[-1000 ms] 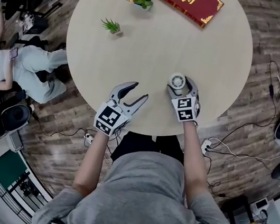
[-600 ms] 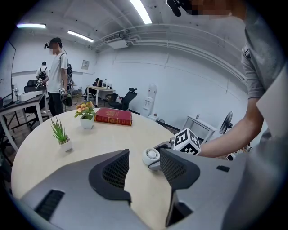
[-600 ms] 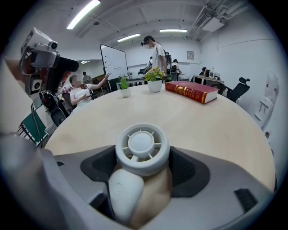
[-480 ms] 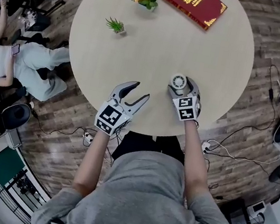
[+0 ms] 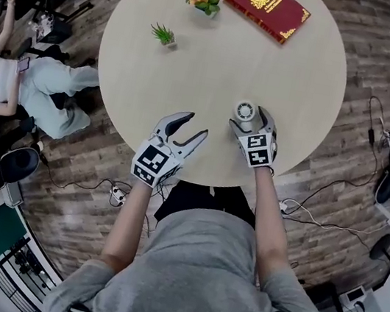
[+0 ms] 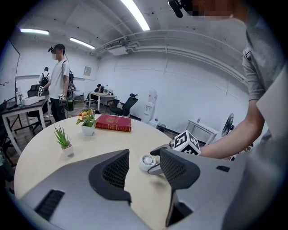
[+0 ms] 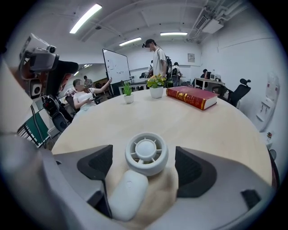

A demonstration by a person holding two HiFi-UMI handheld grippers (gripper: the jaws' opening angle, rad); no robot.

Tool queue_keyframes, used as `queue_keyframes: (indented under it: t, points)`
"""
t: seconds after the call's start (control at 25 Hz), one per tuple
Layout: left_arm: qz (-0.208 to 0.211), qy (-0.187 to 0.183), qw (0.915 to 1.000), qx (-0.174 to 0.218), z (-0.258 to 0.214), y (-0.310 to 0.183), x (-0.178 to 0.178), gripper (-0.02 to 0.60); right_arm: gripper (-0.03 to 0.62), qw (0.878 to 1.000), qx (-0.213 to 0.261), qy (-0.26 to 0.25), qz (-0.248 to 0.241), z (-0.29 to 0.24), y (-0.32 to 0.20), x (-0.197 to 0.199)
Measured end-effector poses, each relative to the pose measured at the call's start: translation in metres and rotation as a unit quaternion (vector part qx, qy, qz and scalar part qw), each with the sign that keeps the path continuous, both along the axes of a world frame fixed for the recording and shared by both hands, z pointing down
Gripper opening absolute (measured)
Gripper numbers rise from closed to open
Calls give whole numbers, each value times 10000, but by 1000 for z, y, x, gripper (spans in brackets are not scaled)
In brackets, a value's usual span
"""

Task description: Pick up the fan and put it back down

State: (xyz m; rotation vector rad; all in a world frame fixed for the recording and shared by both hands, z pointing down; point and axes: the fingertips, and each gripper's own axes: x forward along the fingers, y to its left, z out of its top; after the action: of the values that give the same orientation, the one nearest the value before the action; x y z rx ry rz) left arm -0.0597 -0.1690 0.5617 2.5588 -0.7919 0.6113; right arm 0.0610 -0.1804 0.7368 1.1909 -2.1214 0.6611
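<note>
Fan [image 7: 146,155], small and white, rests on the tabletop [image 5: 221,51] near its front edge, with its round head away from us and its handle toward us, between the jaws of our right tool [image 5: 252,121]. Those jaws have just been opening and stand wide, both pads clear of the fan. Our left tool [image 5: 191,128] hovers nearby, jaws apart with nothing between them. A red book [image 5: 266,6] lies at the far side.

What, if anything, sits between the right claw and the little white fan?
Nothing visible. The fan lies on the table right between the jaws of the right claw, which have just been opening and stand clear of it on both sides.
</note>
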Motion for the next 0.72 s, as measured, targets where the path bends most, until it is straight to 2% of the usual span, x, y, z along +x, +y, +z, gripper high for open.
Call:
queue_keyframes:
  t: [0.2,0.56,0.72]
  points:
    - [-97,153,9997,175,-20,11,3,224,415,9978,615,-207,152,-39,2,11]
    - [-192,254,9985,443,-44,33,8,192,194,9913,1275,-146,304,-96,26,35]
    - [-221,325,9980,497,-51,41,9,148,113,9873,1539,-144,355,-118,38,43]
